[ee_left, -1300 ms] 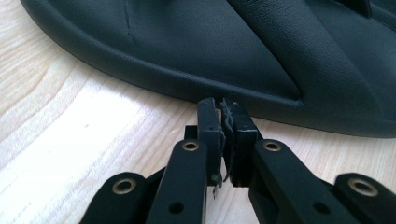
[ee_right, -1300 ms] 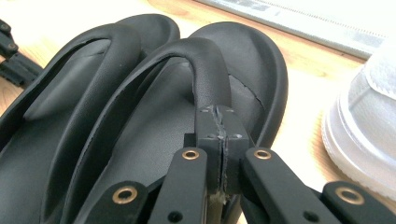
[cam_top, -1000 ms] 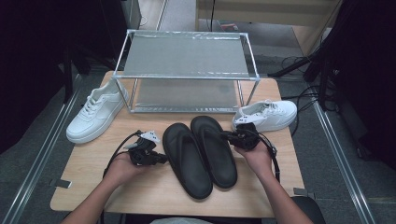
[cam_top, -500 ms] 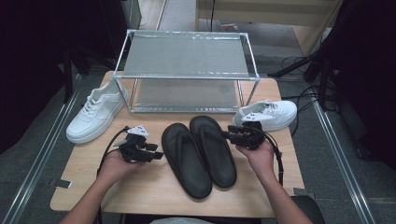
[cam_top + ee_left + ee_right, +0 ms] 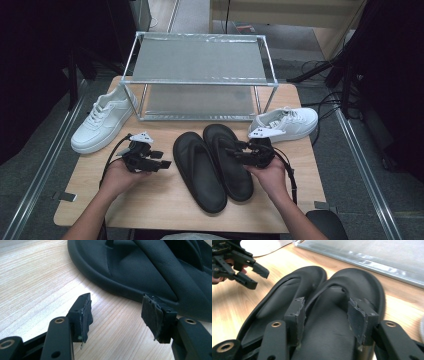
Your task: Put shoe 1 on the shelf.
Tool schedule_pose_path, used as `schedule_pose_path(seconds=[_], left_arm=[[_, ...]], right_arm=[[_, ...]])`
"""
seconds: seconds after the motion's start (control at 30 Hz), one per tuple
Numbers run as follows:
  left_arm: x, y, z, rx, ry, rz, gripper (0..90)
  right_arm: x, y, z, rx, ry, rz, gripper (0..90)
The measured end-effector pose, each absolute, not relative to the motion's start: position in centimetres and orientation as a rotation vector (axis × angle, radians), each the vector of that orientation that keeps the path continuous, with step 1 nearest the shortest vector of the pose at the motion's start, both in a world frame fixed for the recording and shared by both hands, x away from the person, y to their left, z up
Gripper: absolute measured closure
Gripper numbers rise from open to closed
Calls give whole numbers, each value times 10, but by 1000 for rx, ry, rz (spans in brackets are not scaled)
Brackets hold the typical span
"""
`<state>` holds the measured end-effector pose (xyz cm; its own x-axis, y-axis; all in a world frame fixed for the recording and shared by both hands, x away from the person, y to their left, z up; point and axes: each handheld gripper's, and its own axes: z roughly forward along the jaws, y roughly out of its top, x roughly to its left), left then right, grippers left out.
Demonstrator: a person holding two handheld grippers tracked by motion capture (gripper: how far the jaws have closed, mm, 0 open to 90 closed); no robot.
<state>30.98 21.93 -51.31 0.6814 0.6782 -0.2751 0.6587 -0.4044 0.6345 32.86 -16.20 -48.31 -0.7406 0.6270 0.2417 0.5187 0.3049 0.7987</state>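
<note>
Two black rubber flip-flop sandals (image 5: pixel 216 167) lie side by side mid-table, near the metal-framed shelf rack (image 5: pixel 200 75). The left gripper (image 5: pixel 161 160), just left of them, has just been opening its jaws, which now stand wide and empty. The right gripper (image 5: pixel 235 150), jaws likewise just opening, hovers spread over the right sandal without gripping it.

Landmark: wire rack (image 5: pixel 200 75), at the table's (image 5: pixel 150 200) far edge. Before the rack, centre: two flip-flops (image 5: pixel 215 167) side by side, touching. Left of the rack: one sneaker (image 5: pixel 102 125). Right of the rack, toward its front corner: second sneaker (image 5: pixel 287 122).
</note>
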Motion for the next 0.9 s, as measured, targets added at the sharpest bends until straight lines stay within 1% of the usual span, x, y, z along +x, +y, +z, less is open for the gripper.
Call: schedule_pose_path(seconds=[0.33,0.7,0.9], left_arm=[[309,220,-513,2148,1024,40,413],[310,220,-512,2149,1015,40,410],[311,219,-512,2147,1009,43,409]], right_arm=[[319,-147,-484,1041,2473,1409,452],[311,-134,-490,1064,2450,1400,357],[310,-122,-498,1065,2464,1356,344]])
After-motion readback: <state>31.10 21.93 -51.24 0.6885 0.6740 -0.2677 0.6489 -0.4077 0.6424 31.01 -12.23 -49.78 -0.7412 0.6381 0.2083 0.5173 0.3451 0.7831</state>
